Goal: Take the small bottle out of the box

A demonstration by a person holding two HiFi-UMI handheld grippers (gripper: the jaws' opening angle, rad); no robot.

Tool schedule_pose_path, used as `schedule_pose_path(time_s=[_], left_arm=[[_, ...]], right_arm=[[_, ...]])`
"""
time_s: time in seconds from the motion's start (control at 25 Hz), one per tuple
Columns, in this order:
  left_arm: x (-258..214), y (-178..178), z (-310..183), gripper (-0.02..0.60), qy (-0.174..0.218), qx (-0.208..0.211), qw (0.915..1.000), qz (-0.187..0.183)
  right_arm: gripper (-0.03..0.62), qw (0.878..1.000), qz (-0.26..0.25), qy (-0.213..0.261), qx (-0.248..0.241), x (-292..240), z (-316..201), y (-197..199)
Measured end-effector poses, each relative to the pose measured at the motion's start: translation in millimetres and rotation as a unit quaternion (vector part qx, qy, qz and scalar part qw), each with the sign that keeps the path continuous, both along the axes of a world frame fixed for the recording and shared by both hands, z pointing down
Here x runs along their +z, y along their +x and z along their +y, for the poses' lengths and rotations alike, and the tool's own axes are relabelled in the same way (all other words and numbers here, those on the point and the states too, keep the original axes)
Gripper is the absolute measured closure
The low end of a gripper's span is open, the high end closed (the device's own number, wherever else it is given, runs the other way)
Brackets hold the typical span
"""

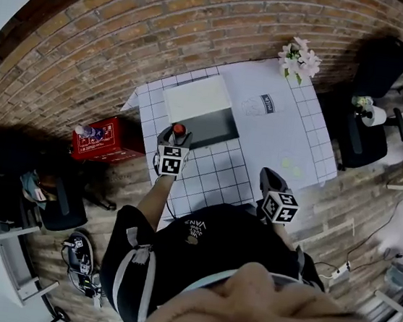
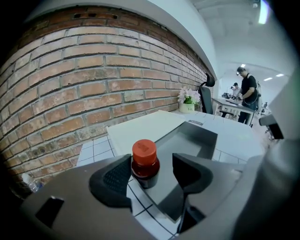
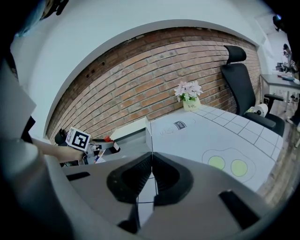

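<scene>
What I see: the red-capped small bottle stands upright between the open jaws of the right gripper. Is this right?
Wrong gripper: the left gripper view shows the small bottle upright between the open jaws of the left gripper.

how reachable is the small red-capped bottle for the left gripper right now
Probably yes, easily: the bottle stands upright between the left gripper's open fingers, with nothing else between them. Closing them should catch it.

An office: black swivel chairs, a white table, brick wall.
</scene>
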State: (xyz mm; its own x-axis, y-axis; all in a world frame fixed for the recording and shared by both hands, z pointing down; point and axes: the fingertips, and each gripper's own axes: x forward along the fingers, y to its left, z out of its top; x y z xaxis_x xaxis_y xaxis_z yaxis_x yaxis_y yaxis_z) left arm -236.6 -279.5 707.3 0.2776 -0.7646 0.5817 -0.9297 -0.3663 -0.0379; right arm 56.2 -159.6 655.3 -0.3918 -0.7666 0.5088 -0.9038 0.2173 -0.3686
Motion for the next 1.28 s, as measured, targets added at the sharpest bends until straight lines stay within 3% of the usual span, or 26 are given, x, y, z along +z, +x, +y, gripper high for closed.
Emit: schedule_pose_path(time_s=[0.36,0.6,0.8,0.96,1.28], left_arm=[[14.5,-3.3,-14.2,0.313,-0.013,-0.006,0.9998,-0.016],[18.7,-4.5,-13.3,0.314,-0.022,0.006,0.9976,-0.065],[19.6,-4.7,-12.6,0.319,-0.024,0.011,0.9959,-0.086],[21.3,-5.8,-13.4,0.359,-0.027,0.019,0.9939,-0.106],[21.6,-6.2,-13.2,0.362,-0.030,0.023,0.9946,-0.097]], right_arm=[[0.591,1.000,0.003,-0.003,0.014,-0.7,3.2,14.4],[0.591,1.000,0.004,-0.003,0.014,-0.5,0.5,19.7],[0.591,1.000,0.002,-0.003,0.006,-0.7,-1.7,17.2],[0.591,1.000,0.002,-0.003,0.006,-0.9,-2.7,17.8],[0.591,1.000,0.001,0.000,0.011,-1.1,-2.9,22.4]])
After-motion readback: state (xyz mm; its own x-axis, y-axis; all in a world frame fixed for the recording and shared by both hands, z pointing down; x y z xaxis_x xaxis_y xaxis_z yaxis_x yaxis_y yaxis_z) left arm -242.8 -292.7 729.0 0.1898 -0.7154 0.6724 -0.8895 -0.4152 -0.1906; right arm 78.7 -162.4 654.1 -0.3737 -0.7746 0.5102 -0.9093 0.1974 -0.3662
